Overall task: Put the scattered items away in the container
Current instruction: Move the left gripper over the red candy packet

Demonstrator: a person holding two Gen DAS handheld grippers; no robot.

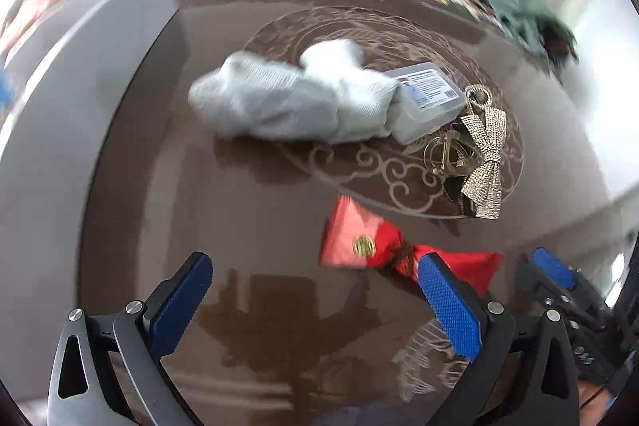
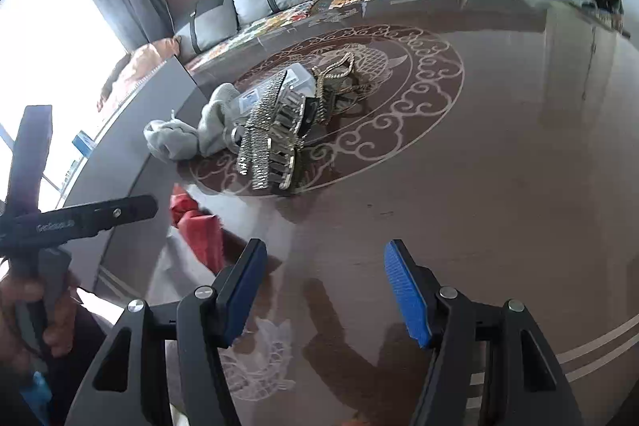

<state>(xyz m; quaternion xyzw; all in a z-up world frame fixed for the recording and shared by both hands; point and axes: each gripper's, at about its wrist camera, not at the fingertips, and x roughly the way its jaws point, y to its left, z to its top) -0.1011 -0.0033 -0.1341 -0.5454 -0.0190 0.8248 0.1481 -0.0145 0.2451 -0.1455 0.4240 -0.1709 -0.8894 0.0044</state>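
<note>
On the glossy brown surface (image 2: 499, 166), nothing looks tidied yet: grey socks (image 1: 287, 98), a clear plastic box (image 1: 429, 98), a rhinestone bow clip (image 1: 485, 162) and gold hair clips (image 1: 447, 150) lie heaped at the centre medallion, with a red pouch (image 1: 371, 242) nearer the edge. No container shows in either view. The left gripper (image 1: 315, 290) hangs over the pouch, jaws spread and empty; the right gripper (image 2: 325, 286) hovers over bare tabletop, jaws likewise released. Every item, apparently, remains to be gathered.
</note>
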